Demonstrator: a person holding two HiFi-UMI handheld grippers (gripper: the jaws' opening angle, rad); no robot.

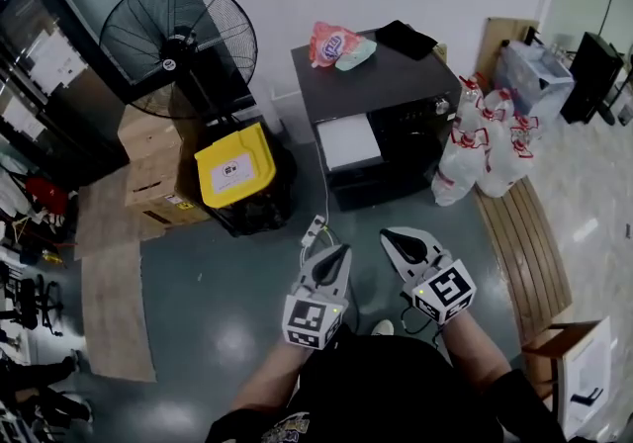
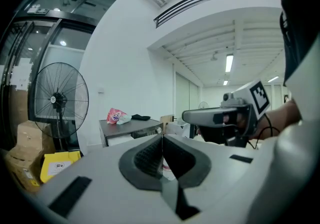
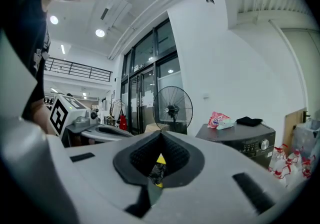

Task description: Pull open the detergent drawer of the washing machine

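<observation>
The dark washing machine (image 1: pixel 396 85) stands against the far wall, its white detergent drawer (image 1: pixel 348 142) closed at the front's upper left. Both grippers hover over the floor well short of it, side by side, pointing toward it. My left gripper (image 1: pixel 343 251) is shut with nothing in it, and so is my right gripper (image 1: pixel 387 234). In the left gripper view the shut jaws (image 2: pixel 162 140) aim at the machine (image 2: pixel 131 129), with the right gripper (image 2: pixel 220 117) alongside. In the right gripper view the closed jaws (image 3: pixel 160 135) point left of the machine (image 3: pixel 245 140).
A pink packet (image 1: pixel 331 43) and black cloth (image 1: pixel 406 38) lie on the machine's top. A standing fan (image 1: pixel 173 45), a yellow-lidded bin (image 1: pixel 235 166) and cardboard boxes (image 1: pixel 153 174) stand to the left. White bags (image 1: pixel 480 149) and a wooden bench (image 1: pixel 529 243) are right. A power strip (image 1: pixel 314 230) lies ahead.
</observation>
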